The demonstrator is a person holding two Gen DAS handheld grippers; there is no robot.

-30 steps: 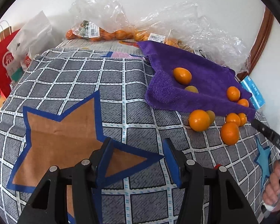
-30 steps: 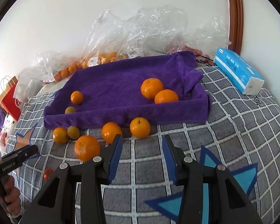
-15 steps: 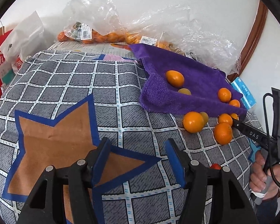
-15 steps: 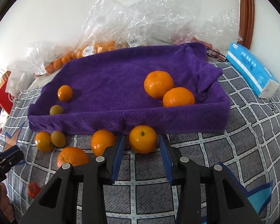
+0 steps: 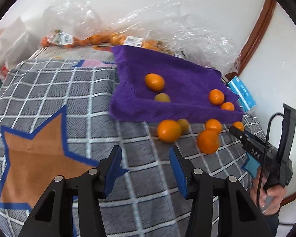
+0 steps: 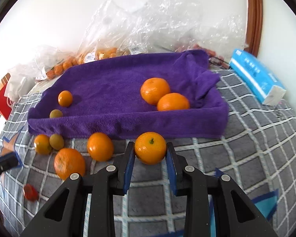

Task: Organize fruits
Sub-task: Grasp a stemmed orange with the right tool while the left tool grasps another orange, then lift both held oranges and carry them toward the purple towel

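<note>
A purple towel (image 6: 116, 90) lines a tray on the checked cloth, holding two big oranges (image 6: 155, 90), a small orange (image 6: 65, 98) and a green fruit (image 6: 55, 113). Several loose fruits lie in front of it. My right gripper (image 6: 150, 154) is open, its jaws on either side of an orange (image 6: 150, 150) with a stem; contact is unclear. My left gripper (image 5: 145, 163) is open and empty above the cloth, short of a loose orange (image 5: 168, 130). The towel (image 5: 167, 83) and the right gripper (image 5: 246, 138) also show in the left wrist view.
Clear plastic bags (image 6: 140, 25) holding more oranges lie behind the towel against the wall. A blue tissue pack (image 6: 256, 77) lies at the right. A small red fruit (image 6: 30, 192) lies at the front left. A red bag (image 6: 2, 98) stands at the far left.
My right gripper has moved forward until the stemmed orange sits between its jaws. My left gripper has swung right toward the loose fruits. Both stay open.
</note>
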